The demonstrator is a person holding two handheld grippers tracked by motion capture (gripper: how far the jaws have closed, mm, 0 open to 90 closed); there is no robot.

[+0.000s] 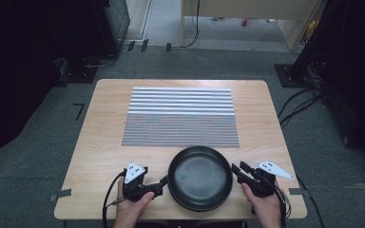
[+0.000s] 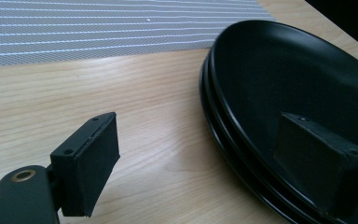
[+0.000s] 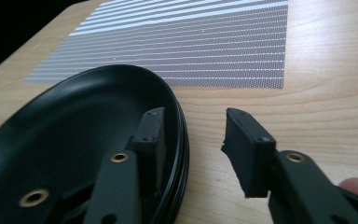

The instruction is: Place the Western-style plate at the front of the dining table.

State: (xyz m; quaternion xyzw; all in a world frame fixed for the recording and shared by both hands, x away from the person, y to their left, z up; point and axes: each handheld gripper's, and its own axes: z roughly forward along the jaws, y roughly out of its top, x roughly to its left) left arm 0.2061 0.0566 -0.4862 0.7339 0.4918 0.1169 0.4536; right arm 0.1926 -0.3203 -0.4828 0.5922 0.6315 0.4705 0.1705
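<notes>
The left gripper sits at the left edge of the stack of black plates, held by the person's left hand. Its fingers stand wide apart and straddle the rim: in the left gripper view one finger hangs over the bare wood outside the plates, clear of them, while the other lies inside, over the dark inner surface of the top plate. Whether that inner finger touches the plate cannot be told. Nothing is clamped.

The right gripper, in the right hand, is at the opposite, right edge of the stack. Its fingers are partly open and also straddle the rim. In the right gripper view one finger sits over the inside of the top plate, close to the rim, and the other stands outside above the wood with a visible gap to the plate edges. The pads do not press the rim.

The plates lie nested on the near part of the wooden bench, between the two grippers; at least two stacked rims show. The top plate is empty. Just beyond the stack lies a striped mat.
</notes>
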